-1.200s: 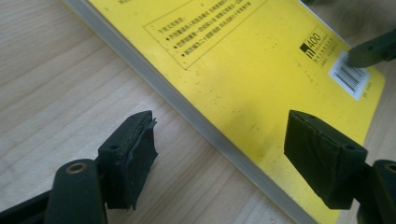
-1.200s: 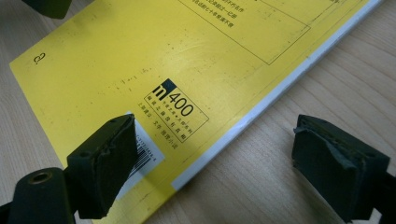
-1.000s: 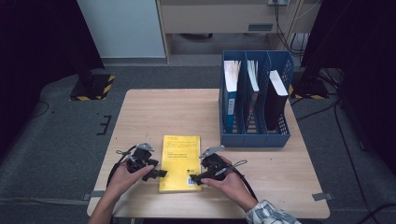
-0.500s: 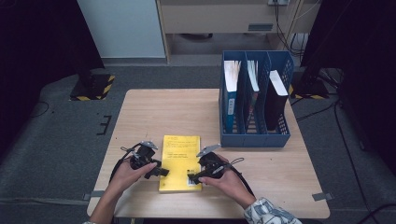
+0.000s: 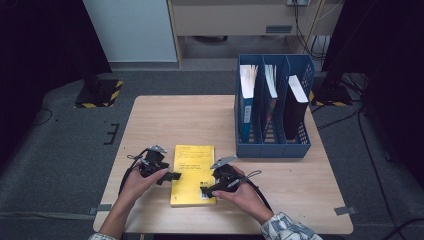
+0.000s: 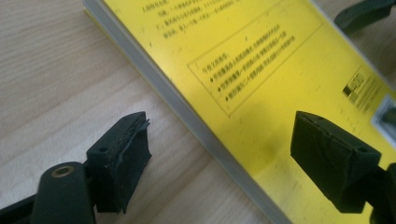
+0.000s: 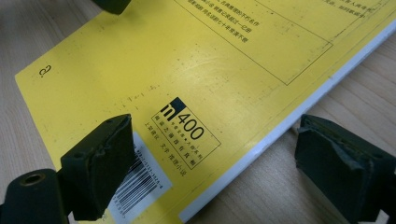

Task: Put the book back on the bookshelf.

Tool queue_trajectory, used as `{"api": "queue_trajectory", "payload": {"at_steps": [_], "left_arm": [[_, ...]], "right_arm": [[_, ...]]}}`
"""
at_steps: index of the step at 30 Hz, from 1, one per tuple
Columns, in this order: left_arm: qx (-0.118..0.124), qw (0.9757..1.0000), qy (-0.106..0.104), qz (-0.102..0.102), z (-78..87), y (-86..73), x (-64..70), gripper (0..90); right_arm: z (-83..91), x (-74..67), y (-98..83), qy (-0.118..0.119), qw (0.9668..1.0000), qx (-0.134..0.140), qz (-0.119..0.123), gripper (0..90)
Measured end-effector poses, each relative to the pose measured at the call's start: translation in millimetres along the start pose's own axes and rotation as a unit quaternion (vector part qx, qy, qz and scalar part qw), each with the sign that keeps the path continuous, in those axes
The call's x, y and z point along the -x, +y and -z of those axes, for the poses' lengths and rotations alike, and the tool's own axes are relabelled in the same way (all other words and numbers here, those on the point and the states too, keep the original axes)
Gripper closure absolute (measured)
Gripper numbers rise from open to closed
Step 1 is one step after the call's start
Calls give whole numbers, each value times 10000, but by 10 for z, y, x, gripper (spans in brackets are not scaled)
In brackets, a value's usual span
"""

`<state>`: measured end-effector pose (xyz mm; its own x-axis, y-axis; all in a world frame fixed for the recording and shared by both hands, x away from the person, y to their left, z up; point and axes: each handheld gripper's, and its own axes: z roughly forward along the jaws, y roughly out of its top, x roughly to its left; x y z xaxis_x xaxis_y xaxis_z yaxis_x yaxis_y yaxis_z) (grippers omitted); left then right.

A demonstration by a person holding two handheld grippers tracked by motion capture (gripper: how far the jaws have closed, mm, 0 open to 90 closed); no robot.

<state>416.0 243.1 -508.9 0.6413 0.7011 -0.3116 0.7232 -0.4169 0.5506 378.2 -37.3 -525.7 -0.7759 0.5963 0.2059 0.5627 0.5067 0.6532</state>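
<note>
High view | both tongs open astride yellow book (image 5: 193, 175) edges | blue file rack (image 5: 272, 145) near, nothing between

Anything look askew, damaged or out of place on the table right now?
Nothing stands out. The flat yellow paperback book lies square on the wooden table, and the blue plastic file rack stands upright with its books.

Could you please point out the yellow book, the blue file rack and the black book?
yellow book (image 5: 192, 172), high view, middle of cover
blue file rack (image 5: 272, 149), high view, front wall
black book (image 5: 295, 112), high view, spine
</note>
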Motion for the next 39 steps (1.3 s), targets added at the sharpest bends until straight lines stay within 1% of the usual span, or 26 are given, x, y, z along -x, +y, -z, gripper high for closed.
{"api": "queue_trajectory", "payload": {"at_steps": [1,4,5,6,7,8,10,12,14,16,18,19,21,22,23,24,25,27,28,29,30,31,32,34,37,39], "left_arm": [[29,10000,-43,46,-10,19,-13,184],[-103,9999,-26,-7,-67,68,-20,199],[-140,9999,-52,-49,-89,78,-14,207],[-140,9999,-52,-49,-89,78,-14,213],[-156,9998,-51,-124,-113,101,2,215],[-150,9998,-57,-109,-123,110,12,218],[-209,9997,13,-150,-127,122,26,222],[-232,9996,64,-121,-121,129,32,242],[-207,9998,43,2,-119,133,26,272],[-202,9998,24,50,-109,135,23,289],[-193,9998,5,57,-100,137,28,309],[-97,9998,-126,108,-75,145,48,311],[-72,9998,-180,78,-53,155,77,318],[-56,9996,-253,68,-44,158,88,328],[-17,9993,-370,74,-39,159,106,361],[-7,9992,-405,54,-33,162,126,369],[-31,9993,-359,9,-32,163,150,370],[-160,9994,-283,-107,-34,156,179,371],[-196,9993,-283,-109,-40,142,190,373],[-255,9991,-325,-127,-46,125,201,390],[-308,9985,-430,-152,-54,106,211,423],[-295,9981,-521,-174,-60,86,223,438],[-290,9978,-556,-198,-65,76,239,441],[-311,9978,-541,-209,-68,83,246,442],[-284,9975,-617,-183,-96,97,247,445],[-301,9973,-631,-232,-107,109,257,438]], "right_arm": [[0,3,-3,3,10000,5,29,119],[-1,1,-5,4,10000,15,21,118],[-1,1,-6,2,10000,20,19,117],[-1,1,-6,2,10000,20,19,117],[-2,-1,-8,0,10000,23,8,117],[-2,-2,-9,-2,10000,29,6,116],[-4,-4,-12,-5,10000,49,0,115],[-7,-7,-14,-6,10000,71,-11,112],[-8,-9,-15,-7,10000,78,-13,110],[-10,-8,-18,-8,10000,95,7,108],[-11,-9,-19,-7,9999,101,9,108],[-12,-10,-20,-6,9999,107,6,107],[-13,-13,-21,-11,9999,108,-1,106],[-14,-14,-21,-13,9999,111,-2,106],[-14,-14,-21,-13,9999,113,-3,106],[-12,-13,-22,-10,9999,107,-9,106],[-12,-13,-22,-9,9999,109,-14,106],[-12,-13,-23,-8,9999,111,-16,106],[-11,-14,-23,-6,9999,109,-31,106],[-11,-14,-24,-5,9999,115,-26,106],[-11,-12,-25,-4,9999,114,-14,106],[-12,-9,-25,1,9999,118,-4,106],[-12,-10,-24,0,9999,119,-12,106],[-12,-11,-24,3,9999,120,-18,105],[-13,-10,-23,-2,9999,125,-13,104],[-13,-5,-19,10,9999,111,-41,100]]}}
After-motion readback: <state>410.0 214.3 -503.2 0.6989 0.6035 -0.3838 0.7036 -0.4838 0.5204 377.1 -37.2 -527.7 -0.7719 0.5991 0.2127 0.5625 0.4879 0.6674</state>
